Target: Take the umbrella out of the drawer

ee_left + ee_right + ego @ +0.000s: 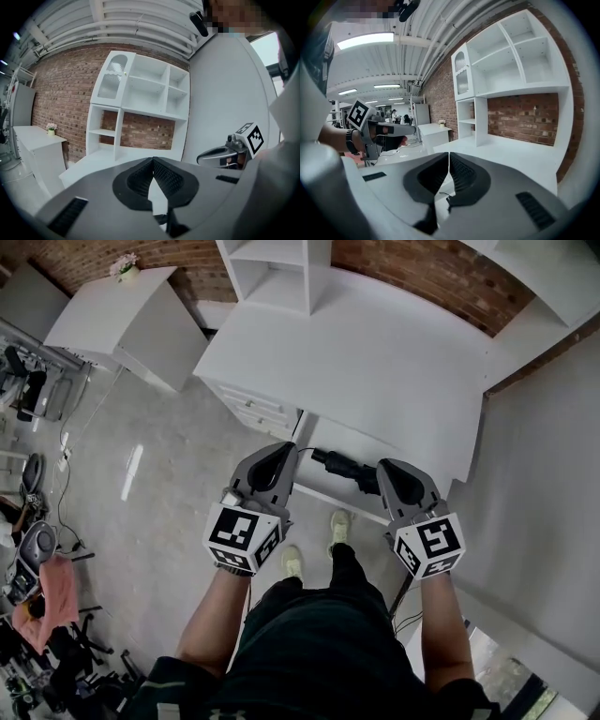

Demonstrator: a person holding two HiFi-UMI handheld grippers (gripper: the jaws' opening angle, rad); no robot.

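Observation:
A black folded umbrella [343, 468] lies in the open white drawer [330, 493] under the desk's front edge, seen only in the head view. My left gripper [284, 452] hangs just left of the umbrella's end, its jaws shut and empty. My right gripper [385, 469] is over the umbrella's right end and hides that part; its jaws are shut with nothing between them. In the left gripper view the left gripper [152, 160] has its pads meeting, and the right gripper [224, 154] shows beside it. The right gripper view shows the right gripper [449, 155] closed, with the left gripper [389, 128] at its left.
A white desk [356, 362] stands against a brick wall [441, 277], with a white shelf unit [277, 273] on it and a stack of closed drawers [253, 409] under its left side. A white cabinet [122, 320] with a flower pot [124, 266] stands at left. My feet [314, 545] are below the drawer.

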